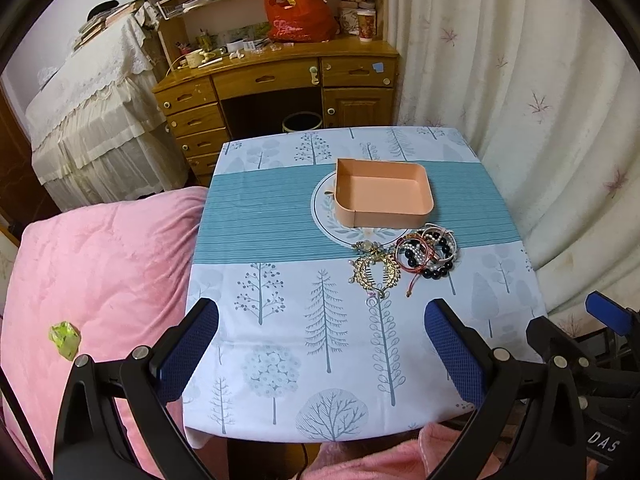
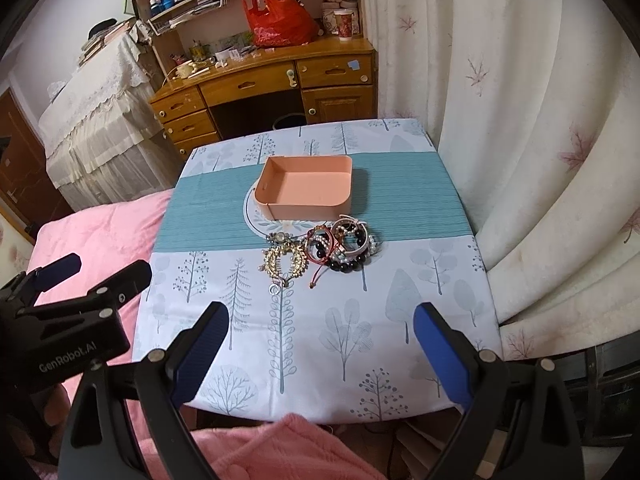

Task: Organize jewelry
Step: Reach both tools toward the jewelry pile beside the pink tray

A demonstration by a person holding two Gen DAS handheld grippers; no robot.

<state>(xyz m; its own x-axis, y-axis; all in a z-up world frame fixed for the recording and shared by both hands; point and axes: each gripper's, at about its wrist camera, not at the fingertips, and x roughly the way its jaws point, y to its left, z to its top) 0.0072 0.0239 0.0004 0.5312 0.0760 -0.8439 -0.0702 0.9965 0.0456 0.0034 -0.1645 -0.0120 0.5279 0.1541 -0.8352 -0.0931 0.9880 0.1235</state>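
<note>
Nearest us, our left gripper (image 1: 322,320) and right gripper (image 2: 320,324) hover with fingers apart, holding nothing. Mid-surface (image 2: 360,340) lies the gold brooch (image 2: 285,261) touching the bracelet pile (image 2: 344,246), just before the peach tray (image 2: 308,192).

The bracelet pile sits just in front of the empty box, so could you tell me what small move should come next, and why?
Probably ease the right gripper, jaws open and empty, forward over the bracelet pile. All the jewelry lies on the tablecloth, the peach box holds nothing, and both grippers hang back near the table's front edge.
</note>
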